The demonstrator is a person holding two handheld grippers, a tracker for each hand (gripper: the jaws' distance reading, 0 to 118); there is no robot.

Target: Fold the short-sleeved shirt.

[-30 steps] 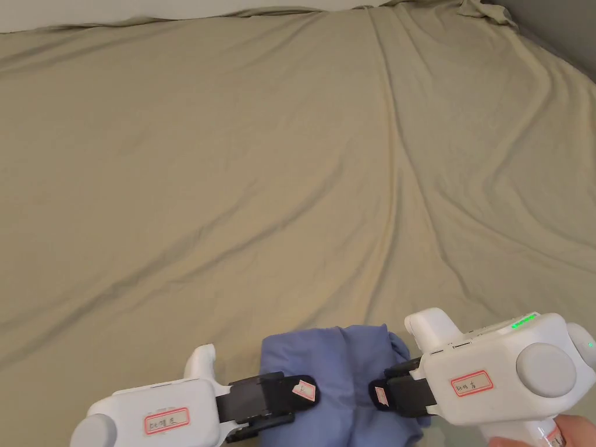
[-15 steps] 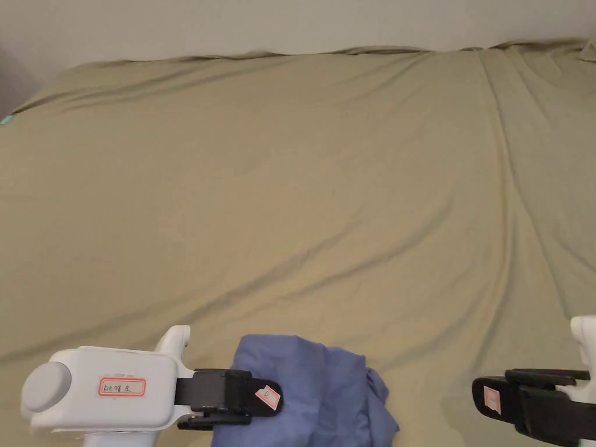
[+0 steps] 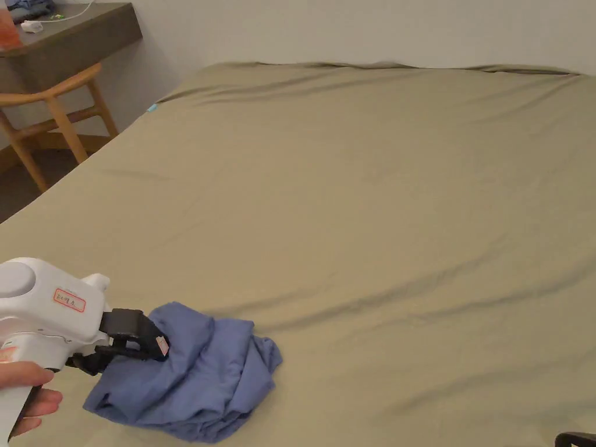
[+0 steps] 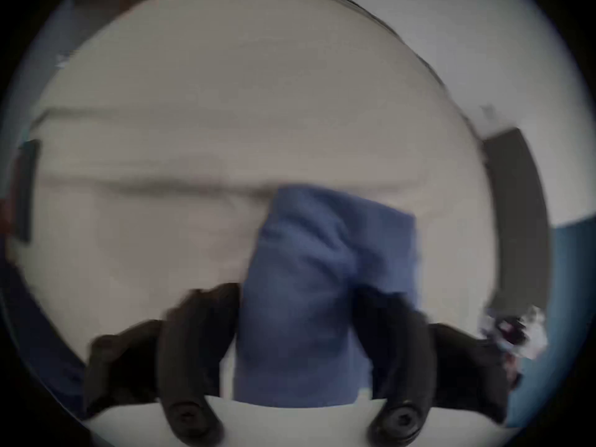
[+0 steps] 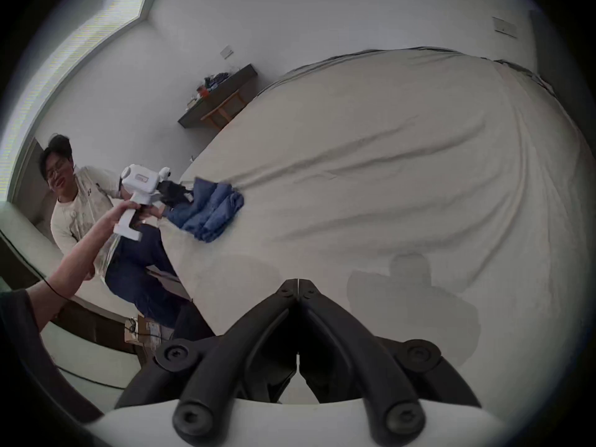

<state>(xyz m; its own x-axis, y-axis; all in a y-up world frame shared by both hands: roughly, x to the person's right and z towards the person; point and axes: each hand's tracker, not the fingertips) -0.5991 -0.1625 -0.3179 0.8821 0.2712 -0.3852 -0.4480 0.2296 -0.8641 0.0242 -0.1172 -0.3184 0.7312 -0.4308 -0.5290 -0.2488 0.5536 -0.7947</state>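
While I hold the left tool at the near left edge of the bed, its jaws stand apart on either side of a fold of the blue shirt; the blurred left gripper view does not let me tell whether they press the cloth. The shirt lies bunched on the sheet just right of that tool, touching its tips. My left hand grips the handle. Beyond the bed's far left corner stand a wooden chair and a dark tabletop. The right tool hangs over bare sheet, well apart from the shirt, jaws pressed together on nothing. Half a second ago the right tool reached into the head view at lower right; now a dark sliver shows there. Another person sits left of the bed.
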